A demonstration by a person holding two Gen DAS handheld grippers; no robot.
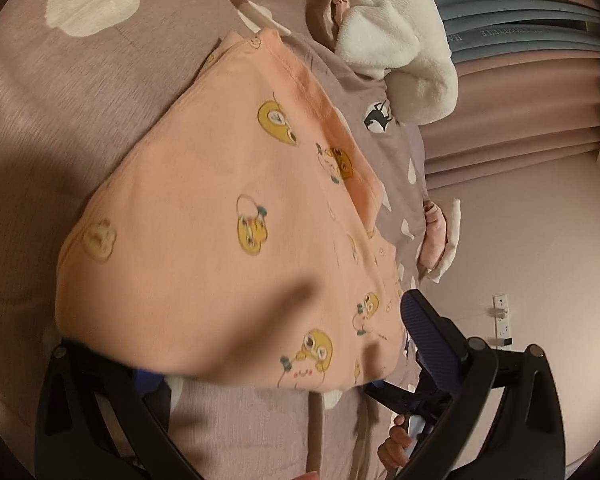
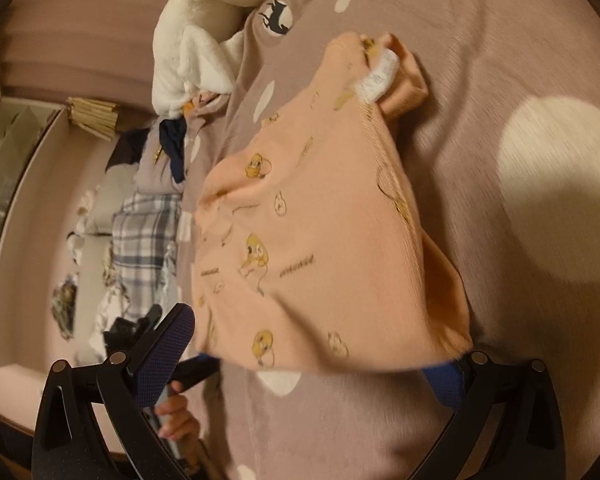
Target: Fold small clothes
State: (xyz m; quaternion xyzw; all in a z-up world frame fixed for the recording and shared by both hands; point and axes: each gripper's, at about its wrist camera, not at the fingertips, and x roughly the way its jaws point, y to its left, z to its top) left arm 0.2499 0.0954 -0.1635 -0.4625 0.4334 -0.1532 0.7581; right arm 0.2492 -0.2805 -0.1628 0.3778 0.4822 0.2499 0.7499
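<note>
I noted the peach garment [image 1: 220, 216] draped over both spread hand-held grippers [image 1: 268, 344] [image 2: 320, 364], its long axis running straight ahead; neither clamped.

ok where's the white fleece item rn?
The white fleece item lies bunched on the bedspread beyond the peach garment: upper right in the left wrist view, upper left in the right.

Printed garment [image 1: 220, 216] flat on the bedspread [image 1: 60, 128], fleece blanket [image 1: 396, 40] beyond it, both claws nearest the camera.

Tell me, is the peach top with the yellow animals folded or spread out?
Folded. The peach top lies doubled on the bedspread, layers showing at its edge and its label turned out.
</note>
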